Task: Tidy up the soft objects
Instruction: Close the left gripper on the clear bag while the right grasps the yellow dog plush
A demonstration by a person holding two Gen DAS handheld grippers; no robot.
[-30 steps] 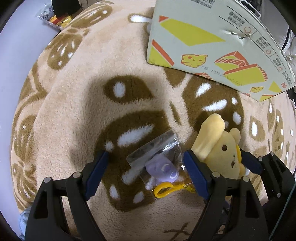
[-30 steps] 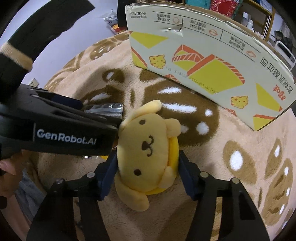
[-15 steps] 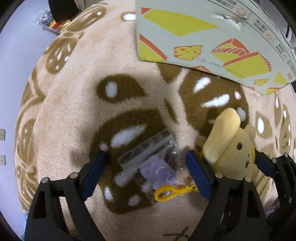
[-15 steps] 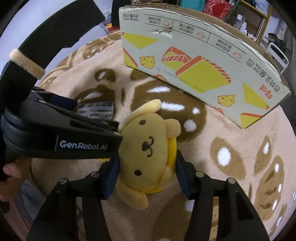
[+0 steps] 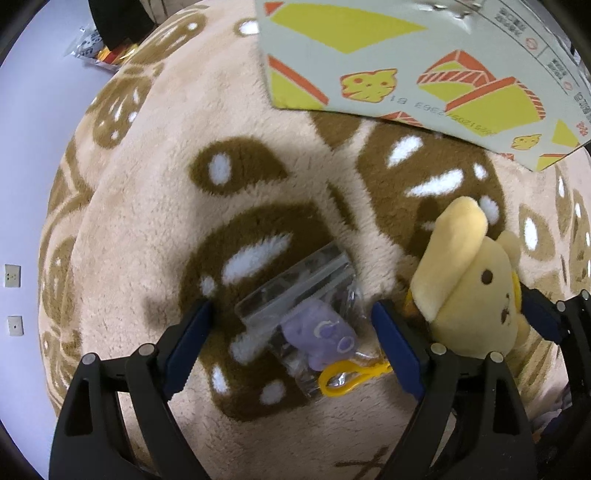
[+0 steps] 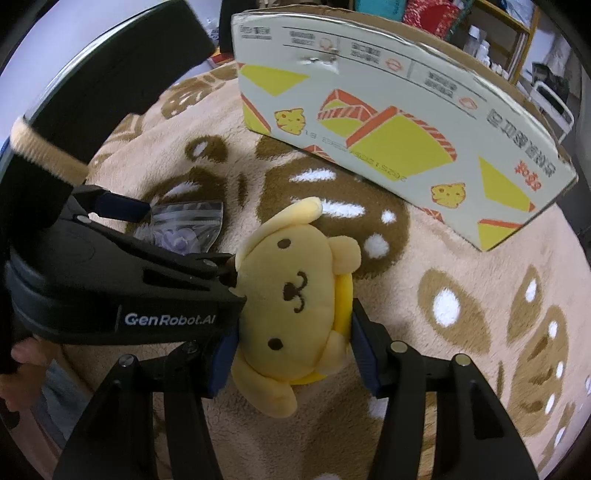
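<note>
A yellow dog plush [image 6: 295,306] is held between the fingers of my right gripper [image 6: 295,354], which is shut on it just above the fleece blanket; it also shows in the left wrist view [image 5: 476,284]. A clear zip bag with a small purple plush and a yellow clip [image 5: 314,325] lies on the blanket between the open fingers of my left gripper [image 5: 295,347]. The bag also shows in the right wrist view [image 6: 184,225], partly hidden behind the left gripper.
A tall cardboard box with yellow and orange print [image 6: 388,110] stands on the beige and brown blanket [image 5: 155,206] behind both plushes. Snack packets [image 5: 96,51] lie on the floor far left. Shelves [image 6: 498,33] stand behind the box.
My right gripper has closed tighter on the yellow plush and raised it slightly. My left gripper stays open around the bagged plush and has shifted little.
</note>
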